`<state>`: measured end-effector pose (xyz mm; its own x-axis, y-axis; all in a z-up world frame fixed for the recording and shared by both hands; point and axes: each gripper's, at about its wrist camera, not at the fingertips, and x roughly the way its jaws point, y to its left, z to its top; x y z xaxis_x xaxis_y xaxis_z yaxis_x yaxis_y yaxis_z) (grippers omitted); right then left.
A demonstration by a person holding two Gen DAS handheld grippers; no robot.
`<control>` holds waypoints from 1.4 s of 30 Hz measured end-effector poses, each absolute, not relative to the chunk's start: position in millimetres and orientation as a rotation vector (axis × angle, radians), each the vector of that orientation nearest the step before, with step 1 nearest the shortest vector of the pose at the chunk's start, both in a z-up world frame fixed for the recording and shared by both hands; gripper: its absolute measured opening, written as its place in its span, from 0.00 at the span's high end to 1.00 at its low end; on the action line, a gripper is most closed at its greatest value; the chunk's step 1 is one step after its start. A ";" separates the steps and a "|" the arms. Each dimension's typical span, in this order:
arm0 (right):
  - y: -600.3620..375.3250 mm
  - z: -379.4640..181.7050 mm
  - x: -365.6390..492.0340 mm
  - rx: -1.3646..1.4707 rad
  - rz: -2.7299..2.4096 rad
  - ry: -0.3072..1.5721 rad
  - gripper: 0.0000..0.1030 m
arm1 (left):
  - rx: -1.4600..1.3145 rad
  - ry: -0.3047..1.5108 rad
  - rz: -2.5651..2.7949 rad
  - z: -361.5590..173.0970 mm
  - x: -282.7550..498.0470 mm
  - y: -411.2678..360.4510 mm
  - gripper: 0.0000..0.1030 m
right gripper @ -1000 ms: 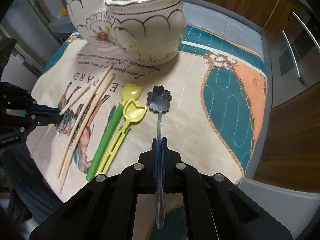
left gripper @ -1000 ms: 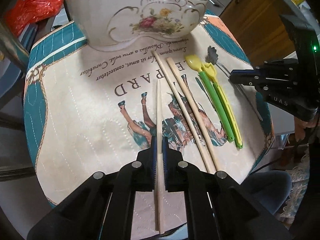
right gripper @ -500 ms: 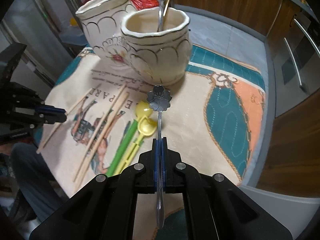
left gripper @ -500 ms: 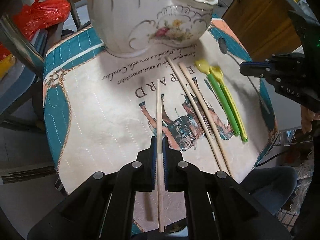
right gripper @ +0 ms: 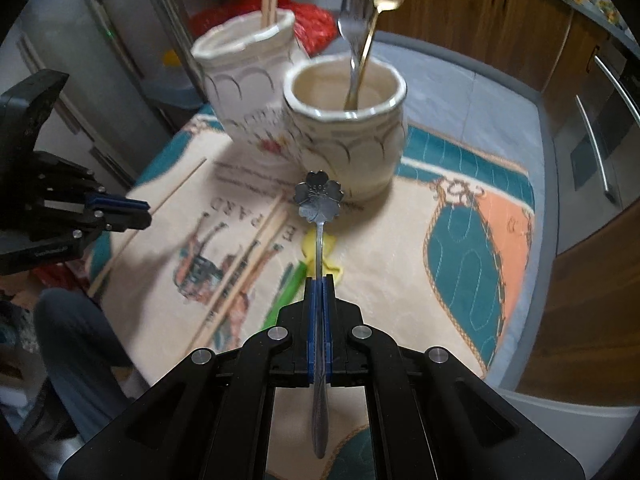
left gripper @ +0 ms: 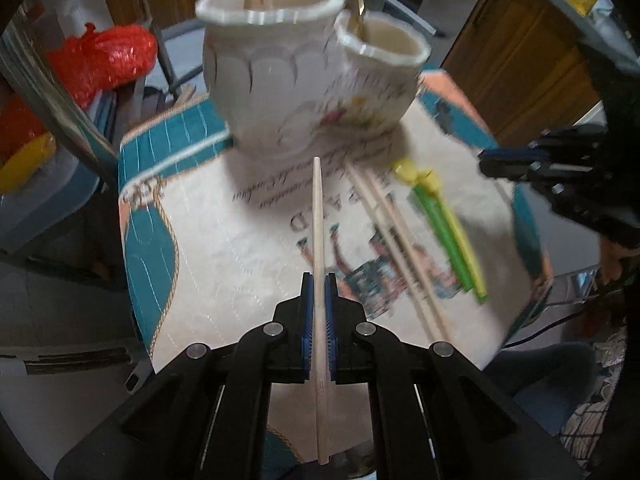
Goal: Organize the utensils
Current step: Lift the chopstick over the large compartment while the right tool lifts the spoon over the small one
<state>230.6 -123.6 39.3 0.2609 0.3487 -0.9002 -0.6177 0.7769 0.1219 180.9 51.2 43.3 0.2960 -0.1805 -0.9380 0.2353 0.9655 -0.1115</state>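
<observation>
My left gripper (left gripper: 319,284) is shut on a wooden chopstick (left gripper: 317,216) and holds it above the printed cloth, tip toward the taller white jar (left gripper: 264,60) that holds chopsticks. My right gripper (right gripper: 319,284) is shut on a metal flower-headed spoon (right gripper: 319,196), raised in front of the shorter jar (right gripper: 348,136) that holds forks. Two more chopsticks (left gripper: 394,244) and a green and a yellow plastic utensil (left gripper: 444,224) lie on the cloth. The right gripper shows in the left wrist view (left gripper: 486,162), the left gripper in the right wrist view (right gripper: 146,214).
The jars stand joined at the back of a small round table under a teal and cream cloth (right gripper: 460,248). A red bag (left gripper: 100,60) lies behind on the left. Wooden cabinets (right gripper: 500,20) stand beyond. The table edge drops off close on all sides.
Both grippers have risen and drawn back with their utensils, lifting the chopstick and the spoon off the cloth. The jar mouths have come into view.
</observation>
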 end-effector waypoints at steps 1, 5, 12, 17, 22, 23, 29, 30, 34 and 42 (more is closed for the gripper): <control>-124.4 42.6 231.3 -0.263 0.671 1.120 0.96 | 0.044 1.217 -0.284 51.7 179.9 51.4 0.95; -127.7 55.3 233.4 -0.216 0.693 1.072 0.96 | 0.044 1.128 -0.306 83.5 171.6 49.3 0.95; -136.5 80.1 235.2 -0.076 0.722 0.939 0.96 | -0.018 0.942 -0.291 128.7 169.5 61.9 0.95; -140.8 94.0 231.9 0.020 0.731 0.805 0.96 | -0.089 0.771 -0.273 146.8 174.0 74.4 0.95; -141.3 93.3 233.3 0.115 0.715 0.682 0.96 | -0.154 0.590 -0.237 153.0 177.0 75.5 0.95; -141.3 93.2 233.4 0.124 0.712 0.666 0.96 | -0.163 0.564 -0.230 152.8 178.2 74.2 0.95; -141.2 99.0 250.9 0.187 0.695 0.569 0.96 | -0.217 0.392 -0.197 149.6 189.6 73.4 0.95; -139.8 104.5 255.1 0.188 0.691 0.539 0.96 | -0.226 0.356 -0.190 150.7 191.6 75.0 0.95; -133.1 118.4 262.4 0.198 0.675 0.443 0.96 | -0.227 0.247 -0.181 157.6 204.1 74.5 0.95; -112.4 107.2 284.8 0.209 0.623 0.321 0.96 | -0.206 0.062 -0.094 169.9 216.5 68.7 0.95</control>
<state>284.8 -112.4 107.2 0.7651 0.6010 -0.2312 -0.5368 0.7935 0.2866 216.5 68.7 169.9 0.9937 -0.0996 -0.0514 0.0870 0.9745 -0.2069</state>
